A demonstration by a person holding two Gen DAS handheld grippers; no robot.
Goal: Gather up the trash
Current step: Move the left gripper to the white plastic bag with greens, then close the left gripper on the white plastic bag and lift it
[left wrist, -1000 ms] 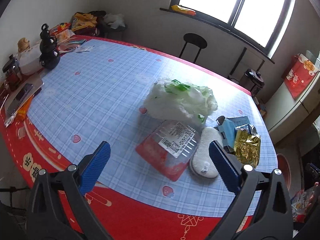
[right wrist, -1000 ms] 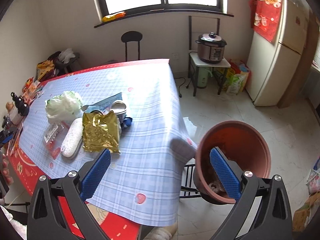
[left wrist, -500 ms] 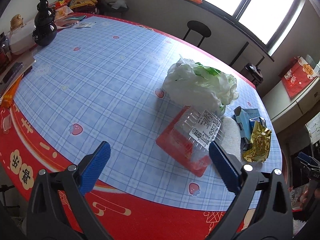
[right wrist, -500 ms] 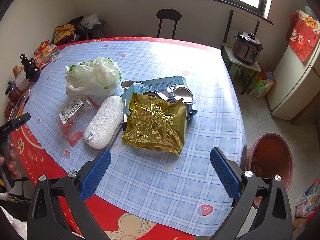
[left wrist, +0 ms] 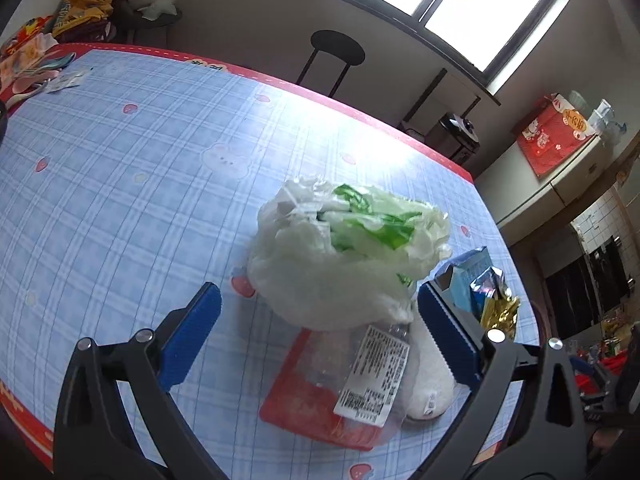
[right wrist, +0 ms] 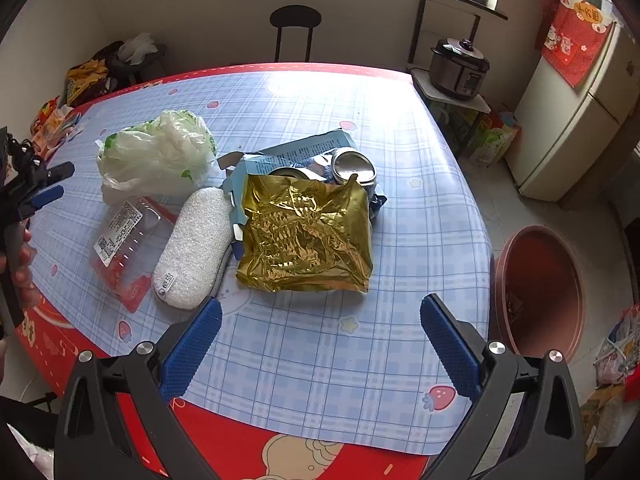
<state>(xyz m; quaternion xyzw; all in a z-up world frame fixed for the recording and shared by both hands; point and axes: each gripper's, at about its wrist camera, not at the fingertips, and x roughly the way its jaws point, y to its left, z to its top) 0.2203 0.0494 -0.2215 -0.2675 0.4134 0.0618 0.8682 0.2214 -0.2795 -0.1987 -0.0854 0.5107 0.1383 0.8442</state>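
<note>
Trash pile sits mid-table on the blue check tablecloth (right wrist: 304, 360): white plastic bag (left wrist: 340, 256) with green inside, clear tray (left wrist: 340, 380) with a printed label touching its near side, white foam pad (right wrist: 192, 248) beside that, gold foil wrapper (right wrist: 308, 236) lying over a torn blue carton (right wrist: 288, 152) and an empty can (right wrist: 354, 166). Change since a second ago: my left gripper (left wrist: 318, 344) has come in close, so the bag now fills the gap ahead of its blue pads, where earlier the whole pile sat well ahead of it. My right gripper (right wrist: 320, 346) has swung off the brown bin (right wrist: 540, 296) on the floor by the table edge, which it was pointing into a second ago, and now faces the wrapper from the near side. Both sets of tongs are spread wide, nothing held in either. Reads as: both approaches done, grabs not yet made. Likely next is left closing on the bag, right dropping onto the wrapper, though the tray is also within left's reach. Bag is soft and loose, so it may slip or drag the tray along. Nothing collected so far judging by the table; bin contents too unclear to call.
</note>
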